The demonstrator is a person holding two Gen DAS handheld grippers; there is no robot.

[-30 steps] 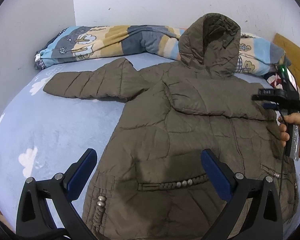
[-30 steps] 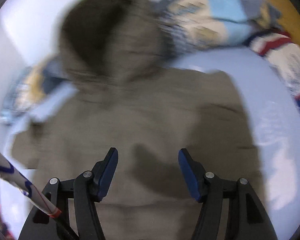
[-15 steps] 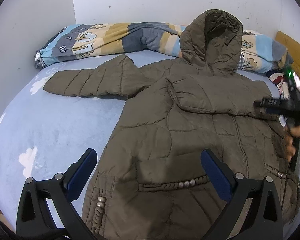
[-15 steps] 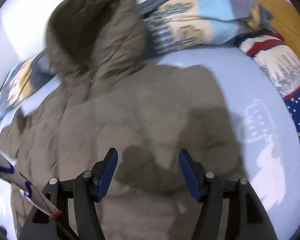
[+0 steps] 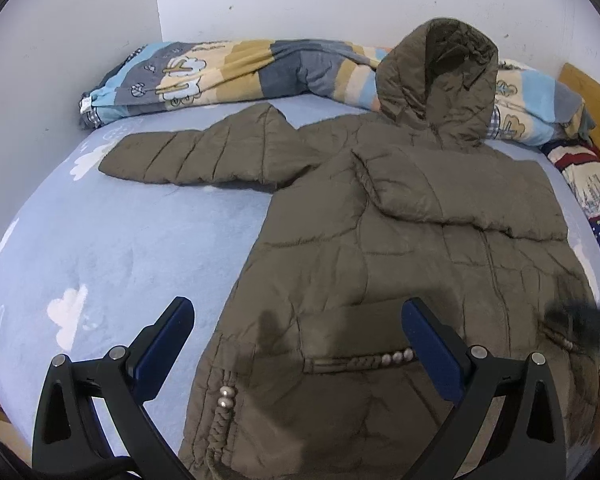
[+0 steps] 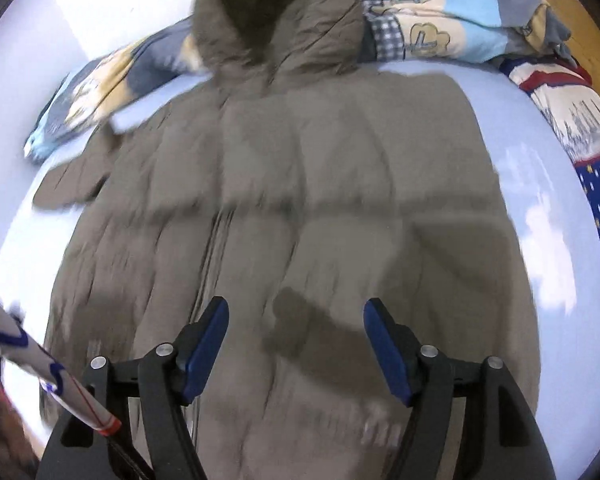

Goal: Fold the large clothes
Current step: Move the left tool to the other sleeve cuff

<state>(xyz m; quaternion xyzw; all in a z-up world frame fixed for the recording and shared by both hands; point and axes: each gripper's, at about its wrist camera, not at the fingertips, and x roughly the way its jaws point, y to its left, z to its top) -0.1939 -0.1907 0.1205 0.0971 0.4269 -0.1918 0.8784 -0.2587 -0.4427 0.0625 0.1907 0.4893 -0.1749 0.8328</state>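
A brown quilted hooded jacket [image 5: 400, 264] lies flat on the light blue bed [image 5: 112, 248], hood [image 5: 444, 80] toward the wall. Its left sleeve [image 5: 204, 152] stretches out sideways; the right sleeve [image 5: 452, 196] is folded across the chest. My left gripper [image 5: 296, 344] hovers open above the jacket's lower left hem, nothing between its blue pads. In the right wrist view the same jacket [image 6: 300, 200] fills the frame, blurred. My right gripper [image 6: 296, 344] hangs above the lower body with its jaws opening and nothing between them. It shows as a dark blur [image 5: 584, 320] at the left view's right edge.
A rolled striped quilt [image 5: 260, 68] lies along the wall behind the hood. Patterned bedding [image 6: 572, 120] with a star print sits at the right edge beside a wooden headboard [image 5: 592, 100]. A white tube with blue marks [image 6: 48, 376] crosses the right view's lower left corner.
My right gripper has pulled back from the folded sleeve near the hood toward the jacket's lower part, and its jaws stand wider. The left gripper has stayed put.
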